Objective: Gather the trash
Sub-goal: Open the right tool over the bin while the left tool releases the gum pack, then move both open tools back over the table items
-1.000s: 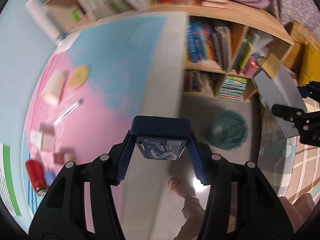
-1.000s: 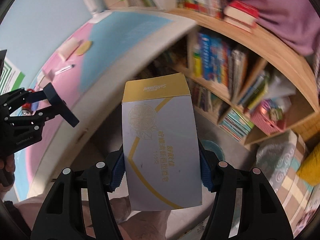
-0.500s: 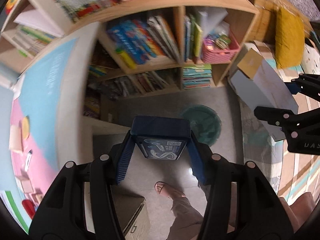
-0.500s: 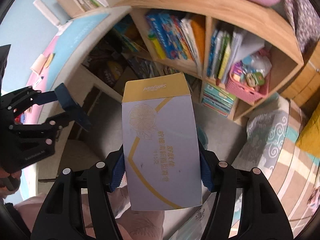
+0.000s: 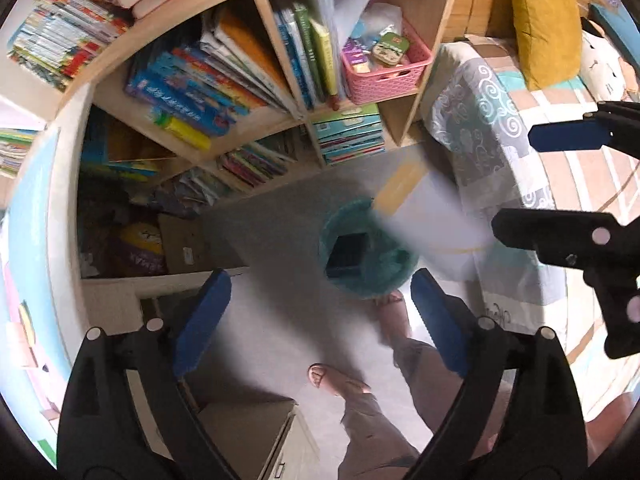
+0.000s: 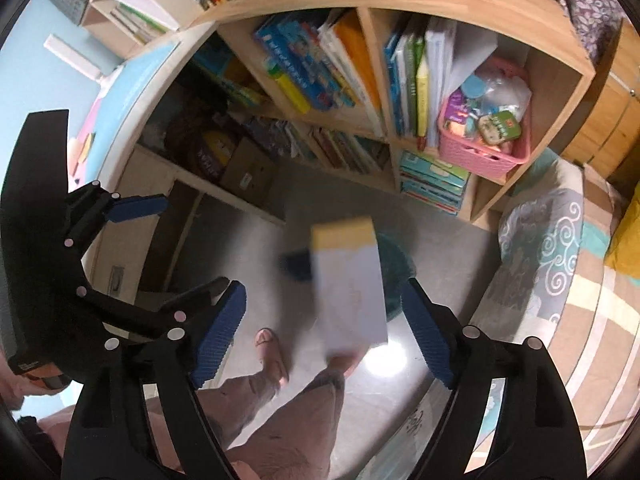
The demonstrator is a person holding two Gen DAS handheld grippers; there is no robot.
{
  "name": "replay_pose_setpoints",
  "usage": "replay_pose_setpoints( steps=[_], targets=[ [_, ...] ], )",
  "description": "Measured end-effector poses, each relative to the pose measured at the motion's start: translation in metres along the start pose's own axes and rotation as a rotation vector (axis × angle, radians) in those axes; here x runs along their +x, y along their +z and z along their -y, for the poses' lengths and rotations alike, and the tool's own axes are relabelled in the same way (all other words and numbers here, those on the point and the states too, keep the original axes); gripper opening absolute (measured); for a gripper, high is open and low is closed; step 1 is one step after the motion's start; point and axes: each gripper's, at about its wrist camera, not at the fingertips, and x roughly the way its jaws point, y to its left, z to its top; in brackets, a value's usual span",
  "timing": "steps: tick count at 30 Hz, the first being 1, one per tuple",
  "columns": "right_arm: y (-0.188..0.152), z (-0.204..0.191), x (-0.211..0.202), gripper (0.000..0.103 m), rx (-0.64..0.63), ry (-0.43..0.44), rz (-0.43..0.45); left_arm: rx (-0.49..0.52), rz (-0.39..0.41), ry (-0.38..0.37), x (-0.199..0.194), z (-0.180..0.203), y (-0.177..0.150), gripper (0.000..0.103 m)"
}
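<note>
both boxes let go over the bin

both tools are opening at once, and nothing is clamped in either any more. a second ago the left tool gripped a small dark blue box and the right tool held the tall white box with the yellow top; now the blue pads stand wide apart with only air between them.

the small dark box already sits inside the teal bin on the floor, in front of the bookshelf. the white and yellow box is a blur in mid-fall, clear of the right tool's pads and dropping toward the bin's rim; whether it lands inside or tips off the edge i cannot tell yet.

the person's sandalled feet stand just beside the bin, with the bed close on the other side.

if the tall box goes in, these two pieces of trash look dealt with, and both tools are free to go back to the counter for more.
</note>
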Motion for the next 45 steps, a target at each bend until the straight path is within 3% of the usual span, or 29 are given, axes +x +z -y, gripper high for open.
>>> replay_pose_setpoints(
  steps=[8, 18, 29, 39, 45],
  targets=[
    [-0.001, 0.016, -0.002, 0.08, 0.034, -0.01, -0.002, -0.013, -0.011, -0.012, -0.002, -0.006, 0.003, 0.089],
    [0.013, -0.006, -0.007, 0.08, -0.028, -0.004, 0.006, -0.136, -0.009, 0.003, -0.017, -0.05, -0.023, 0.089],
    [0.039, -0.086, -0.002, 0.08, -0.2, 0.033, 0.021, -0.361, 0.02, 0.05, -0.053, -0.125, -0.095, 0.089],
    [0.042, -0.189, 0.002, 0.08, -0.383, 0.087, 0.035, -0.543, 0.07, 0.097, -0.091, -0.187, -0.176, 0.089],
    [0.037, -0.261, 0.012, 0.08, -0.511, 0.13, 0.032, -0.639, 0.055, 0.153, -0.1, -0.22, -0.235, 0.089]
  ],
)
